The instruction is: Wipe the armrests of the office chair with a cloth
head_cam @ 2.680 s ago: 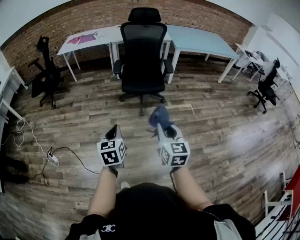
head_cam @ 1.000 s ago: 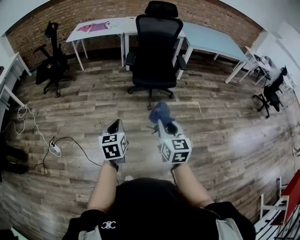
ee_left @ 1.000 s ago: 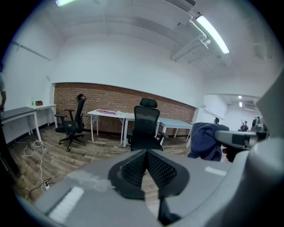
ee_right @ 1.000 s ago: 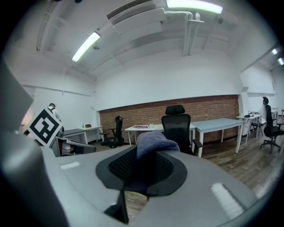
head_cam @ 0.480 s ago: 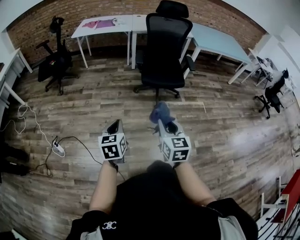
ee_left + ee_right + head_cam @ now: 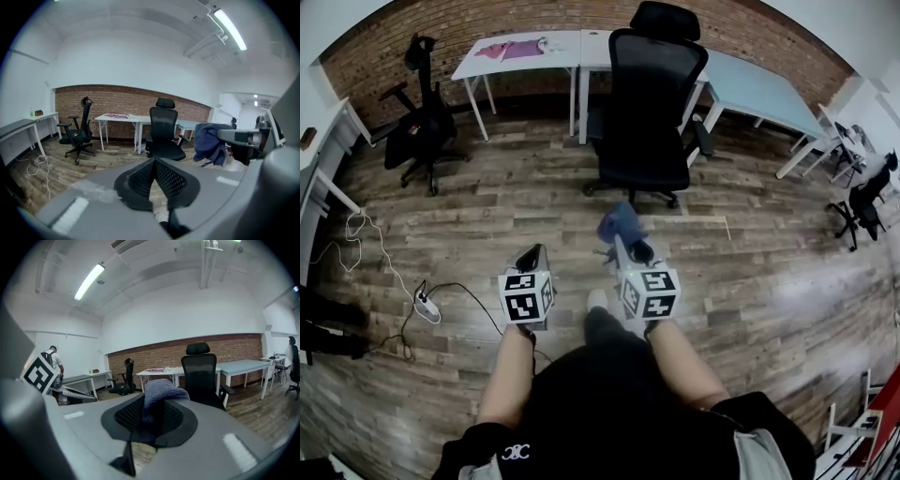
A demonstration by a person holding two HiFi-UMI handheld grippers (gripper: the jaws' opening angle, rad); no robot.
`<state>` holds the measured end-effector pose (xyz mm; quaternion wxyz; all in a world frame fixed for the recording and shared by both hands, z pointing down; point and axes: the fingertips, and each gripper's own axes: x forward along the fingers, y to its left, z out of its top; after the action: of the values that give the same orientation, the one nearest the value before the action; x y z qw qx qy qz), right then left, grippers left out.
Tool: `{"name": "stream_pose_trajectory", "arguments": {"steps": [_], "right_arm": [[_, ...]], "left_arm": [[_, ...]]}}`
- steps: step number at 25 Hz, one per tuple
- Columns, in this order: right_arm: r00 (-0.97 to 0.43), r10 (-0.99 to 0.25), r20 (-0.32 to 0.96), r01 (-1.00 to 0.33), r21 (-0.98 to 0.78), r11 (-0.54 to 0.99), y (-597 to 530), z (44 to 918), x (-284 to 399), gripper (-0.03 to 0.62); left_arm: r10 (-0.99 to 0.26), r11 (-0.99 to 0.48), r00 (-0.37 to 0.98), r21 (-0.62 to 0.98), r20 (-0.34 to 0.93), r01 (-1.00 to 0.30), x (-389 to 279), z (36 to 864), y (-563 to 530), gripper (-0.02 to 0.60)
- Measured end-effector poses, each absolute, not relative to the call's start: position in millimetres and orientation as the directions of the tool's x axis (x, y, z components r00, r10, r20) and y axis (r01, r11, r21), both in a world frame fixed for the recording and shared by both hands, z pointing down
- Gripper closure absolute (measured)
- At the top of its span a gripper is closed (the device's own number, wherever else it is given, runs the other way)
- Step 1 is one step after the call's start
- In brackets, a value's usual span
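Observation:
The black office chair (image 6: pixel 649 112) stands ahead on the wood floor, with one armrest (image 6: pixel 595 122) on its left side and the other armrest (image 6: pixel 705 137) on its right. My right gripper (image 6: pixel 629 247) is shut on a blue cloth (image 6: pixel 621 223), well short of the chair. In the right gripper view the cloth (image 6: pixel 160 392) bulges up between the jaws, with the chair (image 6: pixel 202 376) beyond. My left gripper (image 6: pixel 528 256) is beside the right one, shut and empty. In the left gripper view its pads (image 6: pixel 161 174) meet at the tips, the chair (image 6: pixel 164 136) stands ahead and the cloth (image 6: pixel 209 141) hangs at right.
White desks (image 6: pixel 530 52) and a pale blue desk (image 6: pixel 757 90) line the brick wall behind the chair. A second black chair (image 6: pixel 416 122) stands far left, another chair (image 6: pixel 867 202) far right. A power strip with cable (image 6: pixel 427 305) lies on the floor left of me.
The chair has come nearer and shifted right in the head view as I walk toward it. Both grippers keep the same pose, the cloth still held in the right one.

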<state>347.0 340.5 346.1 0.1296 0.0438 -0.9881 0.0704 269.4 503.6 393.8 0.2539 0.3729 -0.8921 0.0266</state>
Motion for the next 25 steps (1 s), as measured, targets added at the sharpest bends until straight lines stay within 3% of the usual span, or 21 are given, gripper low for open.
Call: {"name": "stream_pose_trajectory", "arguments": {"steps": [15,25], "right_arm": [[-0.97,-0.04,0.242,-0.079,-0.151,0.985,198.6,326.9,152.4,0.51],[-0.948,0.019,0.317,-0.031,-0.15,0.988,169.4,353.0,74.7,0.51]], "left_arm": [[-0.623,0.728,-0.637,0.039,0.454,-0.685,81.4,356.6,361.3,0.575],[-0.58,0.754,-0.655,0.016,0.483,-0.656,7.9,371.8,330.3,0.575]]}}
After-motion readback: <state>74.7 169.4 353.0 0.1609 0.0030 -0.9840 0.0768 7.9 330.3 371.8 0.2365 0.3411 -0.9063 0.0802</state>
